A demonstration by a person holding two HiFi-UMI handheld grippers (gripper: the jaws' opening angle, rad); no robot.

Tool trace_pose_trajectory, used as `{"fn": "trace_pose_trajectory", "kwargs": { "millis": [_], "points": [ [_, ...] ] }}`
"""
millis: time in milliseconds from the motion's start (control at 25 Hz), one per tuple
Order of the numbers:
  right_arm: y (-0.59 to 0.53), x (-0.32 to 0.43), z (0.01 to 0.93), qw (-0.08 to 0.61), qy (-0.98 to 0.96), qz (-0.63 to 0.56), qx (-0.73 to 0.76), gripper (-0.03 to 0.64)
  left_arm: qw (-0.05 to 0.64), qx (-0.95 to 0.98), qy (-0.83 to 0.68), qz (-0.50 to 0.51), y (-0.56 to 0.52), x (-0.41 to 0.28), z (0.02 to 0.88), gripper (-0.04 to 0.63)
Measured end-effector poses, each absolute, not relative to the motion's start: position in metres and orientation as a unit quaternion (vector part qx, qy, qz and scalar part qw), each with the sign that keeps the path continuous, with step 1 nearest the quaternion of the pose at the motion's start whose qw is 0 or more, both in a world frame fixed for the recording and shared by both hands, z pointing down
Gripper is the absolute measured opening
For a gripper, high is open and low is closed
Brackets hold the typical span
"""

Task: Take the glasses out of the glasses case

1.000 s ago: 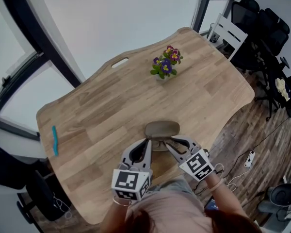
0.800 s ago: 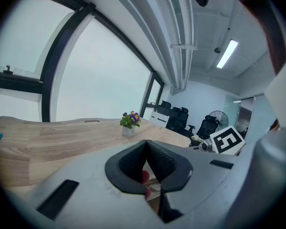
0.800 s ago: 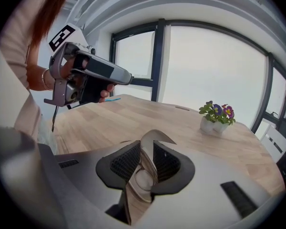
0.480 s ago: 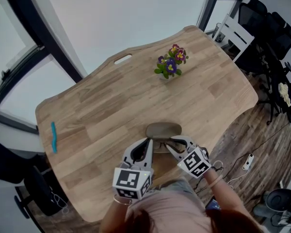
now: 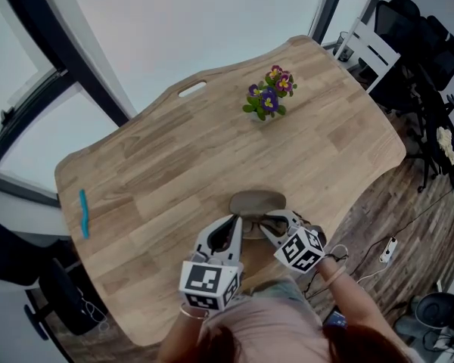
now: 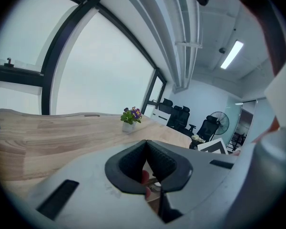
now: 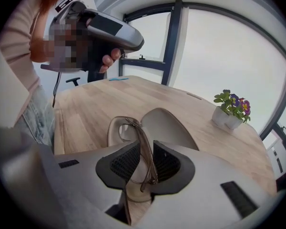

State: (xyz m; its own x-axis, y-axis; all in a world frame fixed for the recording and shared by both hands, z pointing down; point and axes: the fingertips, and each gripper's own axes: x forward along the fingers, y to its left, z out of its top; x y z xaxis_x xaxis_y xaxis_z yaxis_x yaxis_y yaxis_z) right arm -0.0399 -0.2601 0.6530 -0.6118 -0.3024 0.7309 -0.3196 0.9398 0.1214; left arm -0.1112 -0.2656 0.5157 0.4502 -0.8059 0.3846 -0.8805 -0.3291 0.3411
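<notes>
Fingertips [image 6: 133, 162] of the left gripper [image 5: 231, 221] meet at their ends, pressed together with nothing clamped. A small pinkish bit shows in the gap behind them, too unclear to name. This gripper is held just left of the near end of the glasses case [image 5: 257, 201], which lies open on the wooden table [image 5: 159, 165], close to the person's edge. Folded, the glasses [image 7: 144, 149] stand on edge at the near side of the case. They are held in the narrow grip of the right gripper [image 5: 268, 223], whose black pads [image 7: 168, 162] press the brown frame from both sides. One lens rim reaches over the case's left part; whether the glasses touch the case cannot be told. Beyond the case, well apart, stands a small pot of purple flowers [image 5: 269, 100]. Far right of the case, off the table, black office chairs [image 5: 420, 44] crowd together.
</notes>
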Motion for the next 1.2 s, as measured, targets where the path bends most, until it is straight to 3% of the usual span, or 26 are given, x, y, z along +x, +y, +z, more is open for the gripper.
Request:
{"fn": "trace_pose_trajectory", "kwargs": {
  "millis": [760,1200],
  "points": [
    [-0.271,-0.051,0.678,0.449,-0.882,-0.019,0.143,0.071,0.270,0.807,-0.519,0.079,-0.268,-0.119,0.525,0.002],
    [-0.269,-0.053,0.684,0.461,-0.881,-0.030,0.099,0.023,0.272,0.802,-0.525,0.080,-0.267,-0.123,0.526,0.002]
  ]
}}
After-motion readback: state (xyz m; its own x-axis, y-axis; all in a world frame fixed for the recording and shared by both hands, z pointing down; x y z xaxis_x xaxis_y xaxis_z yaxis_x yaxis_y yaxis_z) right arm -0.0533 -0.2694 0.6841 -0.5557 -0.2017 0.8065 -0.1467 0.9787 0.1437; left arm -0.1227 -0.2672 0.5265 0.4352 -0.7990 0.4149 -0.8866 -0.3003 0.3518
